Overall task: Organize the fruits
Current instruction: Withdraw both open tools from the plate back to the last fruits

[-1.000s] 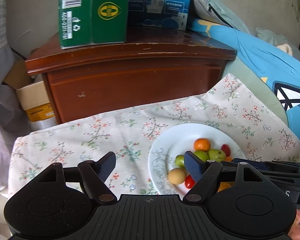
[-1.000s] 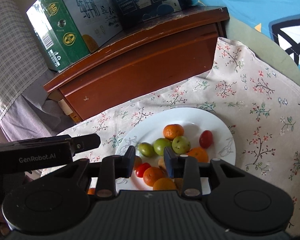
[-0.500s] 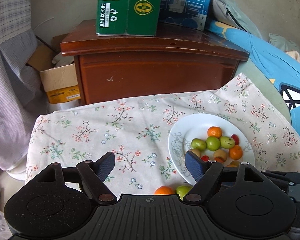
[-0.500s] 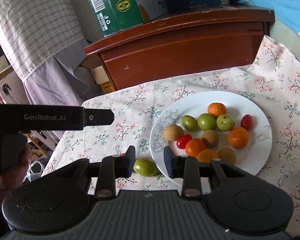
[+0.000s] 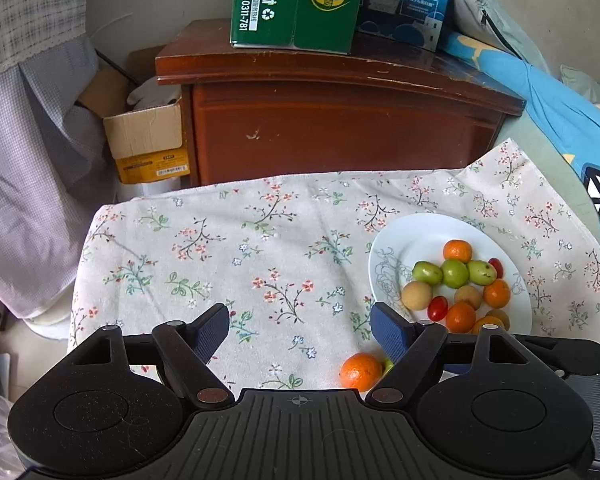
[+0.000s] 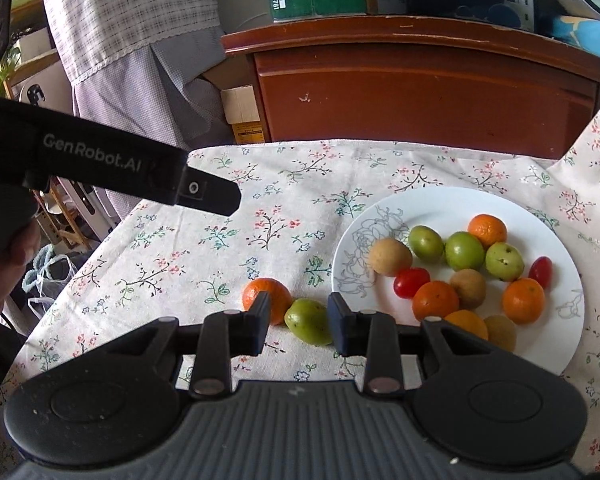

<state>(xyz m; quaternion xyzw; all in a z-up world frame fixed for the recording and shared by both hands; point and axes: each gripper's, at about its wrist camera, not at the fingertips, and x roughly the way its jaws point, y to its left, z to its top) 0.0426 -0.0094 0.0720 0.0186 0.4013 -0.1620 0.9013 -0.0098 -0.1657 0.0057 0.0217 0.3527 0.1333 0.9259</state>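
Tongs (image 5: 300, 330) half-hiding green fruit (image 5: 387, 366)

Green carton (image 5: 296, 4) on the wooden cabinet (image 5: 340, 120): "400-0311-781" beside a barcode. Left tool (image 6: 112, 168), on its black body: "GenRobot.AI". Blue box (image 5: 408, 0): print too small to read.
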